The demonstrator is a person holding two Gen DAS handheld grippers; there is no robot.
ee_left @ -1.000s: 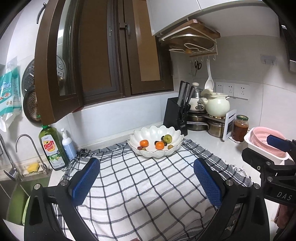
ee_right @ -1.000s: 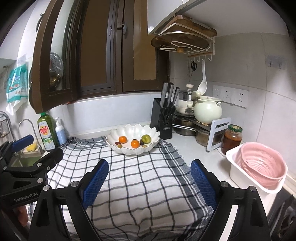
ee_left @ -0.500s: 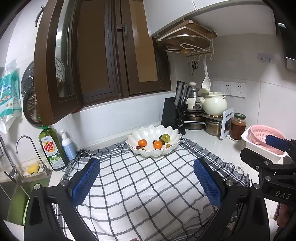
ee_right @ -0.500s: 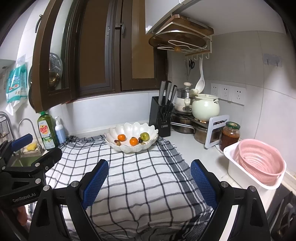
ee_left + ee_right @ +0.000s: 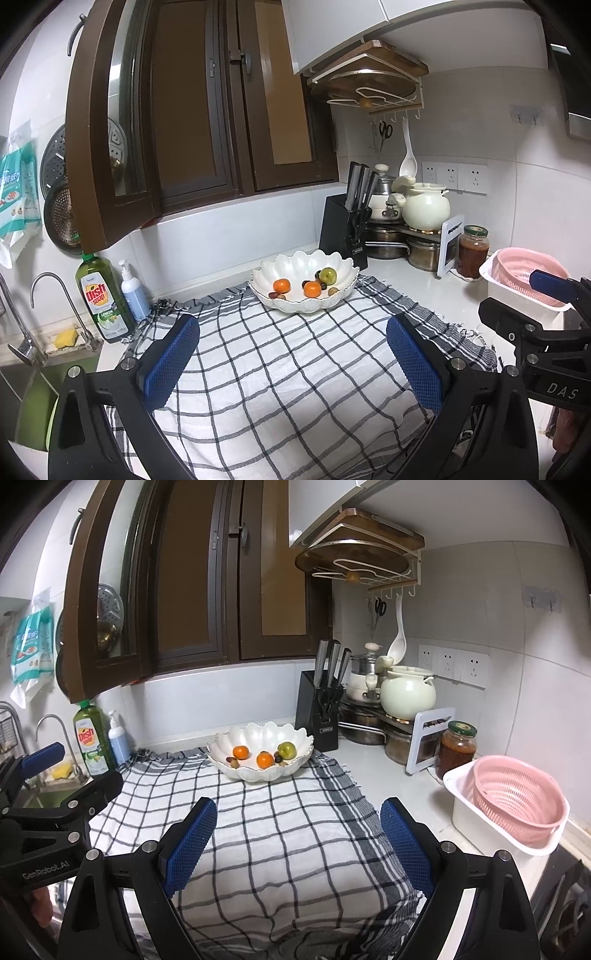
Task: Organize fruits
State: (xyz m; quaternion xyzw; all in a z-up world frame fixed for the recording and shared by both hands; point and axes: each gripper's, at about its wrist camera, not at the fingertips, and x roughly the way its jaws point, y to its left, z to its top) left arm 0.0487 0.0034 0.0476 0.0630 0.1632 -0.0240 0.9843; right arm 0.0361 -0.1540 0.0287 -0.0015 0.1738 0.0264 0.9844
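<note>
left wrist view: the left gripper [image 5: 291,354] is held above a checked cloth [image 5: 280,384] spread on a white counter [image 5: 410,280], its blue pads set wide apart with nothing between them. a white scalloped bowl [image 5: 303,302] is placed on the far edge of the cloth; two orange fruits [image 5: 282,285], a green fruit [image 5: 327,275] and several small dark ones are contained in it. a knife block [image 5: 341,232] is located just behind the bowl, and a dish soap bottle [image 5: 103,295] is seen near the tap [image 5: 55,291] at far left.

right wrist view: the right gripper [image 5: 297,834] is likewise held spread and empty over the cloth. a pink colander [image 5: 517,801] is seated in a white tub [image 5: 476,823] at right, beside a jar [image 5: 456,747]. dark wooden window frames [image 5: 225,590] are seen above the counter.
</note>
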